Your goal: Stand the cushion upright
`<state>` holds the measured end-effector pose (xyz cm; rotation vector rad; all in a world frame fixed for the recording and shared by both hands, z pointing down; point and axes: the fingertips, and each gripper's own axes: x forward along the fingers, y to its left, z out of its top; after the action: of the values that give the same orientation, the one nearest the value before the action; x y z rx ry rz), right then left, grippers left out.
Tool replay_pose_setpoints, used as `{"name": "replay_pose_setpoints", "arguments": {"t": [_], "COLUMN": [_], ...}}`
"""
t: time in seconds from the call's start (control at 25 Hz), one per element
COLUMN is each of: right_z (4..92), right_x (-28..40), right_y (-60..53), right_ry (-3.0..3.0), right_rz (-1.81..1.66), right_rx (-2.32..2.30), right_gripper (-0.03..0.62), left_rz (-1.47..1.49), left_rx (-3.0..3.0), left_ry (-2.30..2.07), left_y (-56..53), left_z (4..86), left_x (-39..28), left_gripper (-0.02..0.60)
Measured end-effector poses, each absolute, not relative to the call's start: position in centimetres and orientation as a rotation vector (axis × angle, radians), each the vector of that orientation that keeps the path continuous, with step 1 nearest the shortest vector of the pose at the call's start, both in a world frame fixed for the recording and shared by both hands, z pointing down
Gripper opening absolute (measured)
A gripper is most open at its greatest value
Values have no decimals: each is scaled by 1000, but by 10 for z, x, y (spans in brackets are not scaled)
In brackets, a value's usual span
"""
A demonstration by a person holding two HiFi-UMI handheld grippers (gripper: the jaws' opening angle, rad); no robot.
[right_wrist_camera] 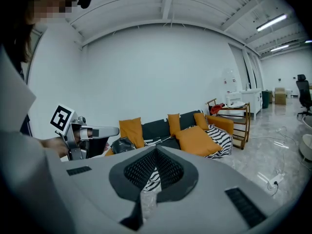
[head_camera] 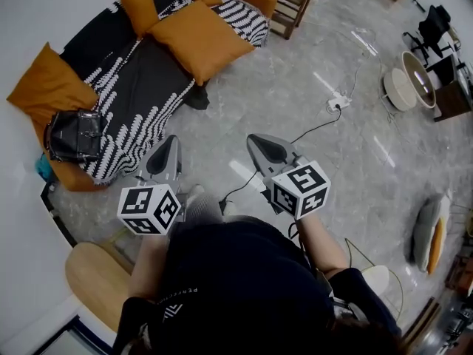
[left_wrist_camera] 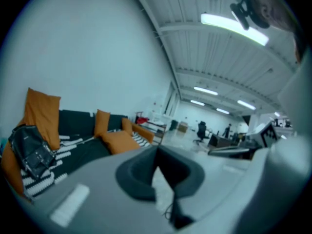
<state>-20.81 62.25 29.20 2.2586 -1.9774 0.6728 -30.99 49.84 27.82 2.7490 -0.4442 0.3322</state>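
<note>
A large orange cushion (head_camera: 199,39) lies flat on the black-and-white sofa (head_camera: 140,87); it also shows as the flat orange cushion (left_wrist_camera: 119,140) in the left gripper view and the flat cushion (right_wrist_camera: 197,140) in the right gripper view. Other orange cushions (head_camera: 139,6) stand against the sofa back. My left gripper (head_camera: 171,142) and right gripper (head_camera: 256,140) hover over the floor in front of the sofa, well short of the cushion. Both are shut and hold nothing. The left gripper (left_wrist_camera: 157,151) points at the sofa's middle. The right gripper (right_wrist_camera: 156,150) points the same way.
A black handbag (head_camera: 74,135) rests on the sofa's near end beside an orange cushion (head_camera: 52,83). A white power strip (head_camera: 338,103) and its cable lie on the marble floor. A wooden rack (head_camera: 295,2) stands beyond the sofa, a round wooden stool (head_camera: 96,272) at my left.
</note>
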Motion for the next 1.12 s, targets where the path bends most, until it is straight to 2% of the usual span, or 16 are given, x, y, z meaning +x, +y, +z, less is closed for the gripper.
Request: {"name": "replay_pose_setpoints", "arguments": {"t": [0.48, 1.12], "right_z": [307, 323], "right_x": [-164, -65], "right_y": [569, 413], "right_ry": [-1935, -1883], "right_rz": [672, 679], "right_rx": [2225, 2157], "right_gripper": [-5, -5], "left_rz": [393, 443], "left_rx": [2785, 2755], "left_ry": [-438, -363], "left_y": [445, 314], "left_z": [307, 324], "left_x": [-257, -159], "left_gripper": [8, 8]}}
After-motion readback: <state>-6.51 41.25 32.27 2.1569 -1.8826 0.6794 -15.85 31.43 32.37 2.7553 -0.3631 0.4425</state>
